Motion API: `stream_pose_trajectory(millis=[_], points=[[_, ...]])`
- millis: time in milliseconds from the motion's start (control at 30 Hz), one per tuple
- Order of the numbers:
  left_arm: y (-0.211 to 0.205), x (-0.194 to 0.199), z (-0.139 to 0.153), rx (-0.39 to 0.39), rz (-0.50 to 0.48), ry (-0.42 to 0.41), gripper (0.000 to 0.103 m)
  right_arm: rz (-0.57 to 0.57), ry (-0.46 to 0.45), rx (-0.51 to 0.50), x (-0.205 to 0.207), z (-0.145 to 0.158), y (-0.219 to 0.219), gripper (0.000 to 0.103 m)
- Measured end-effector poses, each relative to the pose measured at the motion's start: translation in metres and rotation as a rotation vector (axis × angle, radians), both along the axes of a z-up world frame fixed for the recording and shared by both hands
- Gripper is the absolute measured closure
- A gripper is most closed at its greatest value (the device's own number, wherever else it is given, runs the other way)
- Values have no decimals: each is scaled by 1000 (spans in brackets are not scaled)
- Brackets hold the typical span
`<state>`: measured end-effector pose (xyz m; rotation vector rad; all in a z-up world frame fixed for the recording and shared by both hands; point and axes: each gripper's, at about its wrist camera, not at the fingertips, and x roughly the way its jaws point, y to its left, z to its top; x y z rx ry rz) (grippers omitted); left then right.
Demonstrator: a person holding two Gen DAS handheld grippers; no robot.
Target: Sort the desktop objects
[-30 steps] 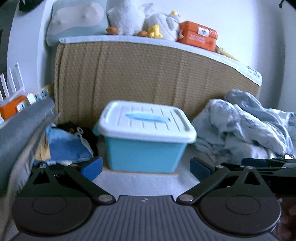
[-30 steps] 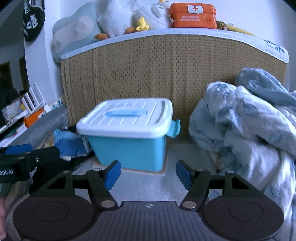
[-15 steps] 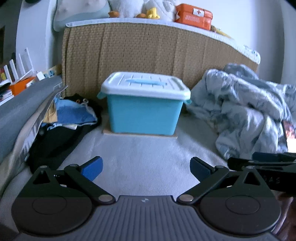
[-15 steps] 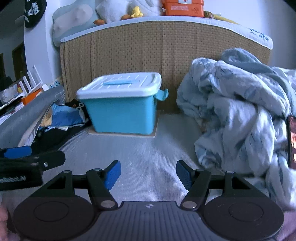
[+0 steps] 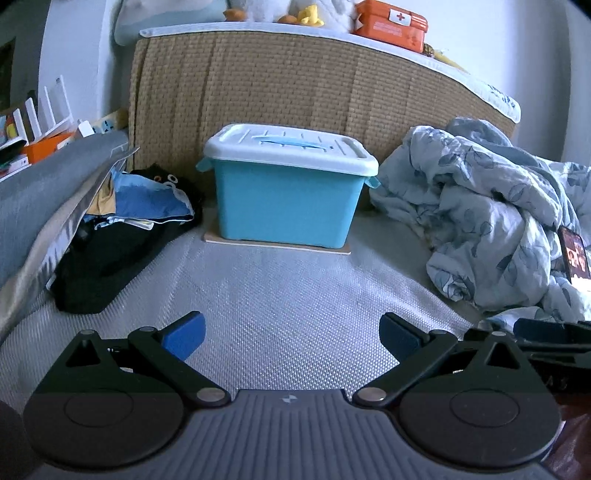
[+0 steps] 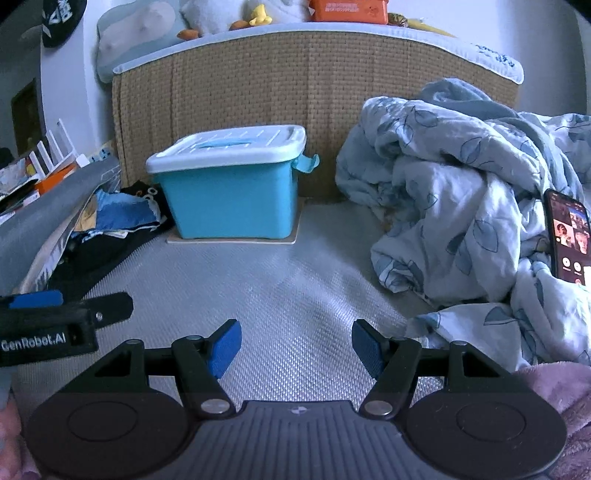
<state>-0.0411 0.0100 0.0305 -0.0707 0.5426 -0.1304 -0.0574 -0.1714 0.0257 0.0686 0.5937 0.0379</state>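
Observation:
A blue storage box with a closed white lid [image 5: 288,192] stands on a thin board against the woven headboard [image 5: 295,85]; it also shows in the right wrist view [image 6: 232,192]. My left gripper [image 5: 291,338] is open and empty, low over the grey woven mat [image 5: 295,295], well back from the box. My right gripper [image 6: 295,345] is open and empty beside it, also back from the box. The right gripper's tip shows at the right edge of the left wrist view [image 5: 546,332], and the left gripper's tip shows at the left of the right wrist view [image 6: 55,321].
A crumpled pale blue duvet [image 5: 491,210] lies at the right, with a lit phone [image 6: 569,236] on it. A heap of dark and blue clothes [image 5: 122,236] and a grey cushion [image 5: 44,199] lie at the left. An orange first-aid case [image 5: 391,24] and plush toys sit on the headboard.
Both grippers have drawn back from the blue box, which now looks smaller and farther. More of the mat, the duvet and the phone have come into view. Both stay open.

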Motion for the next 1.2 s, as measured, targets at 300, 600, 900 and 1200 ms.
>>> stream_pose_trajectory(millis=[300,600,900,1200], points=[[0,-5,-5,4,-15,-13,0,-18,1,-25,-2,-6,3,33],[6,-2,-8,-24,-3,8,0,-15,17,-27,-1,-13,6,33],[-7,-3,-8,-20,20,11,0,-16,21,-16,2,-15,6,33],[-14,-1,-10,15,2,15,0,-14,41,-11,4,-23,5,33]])
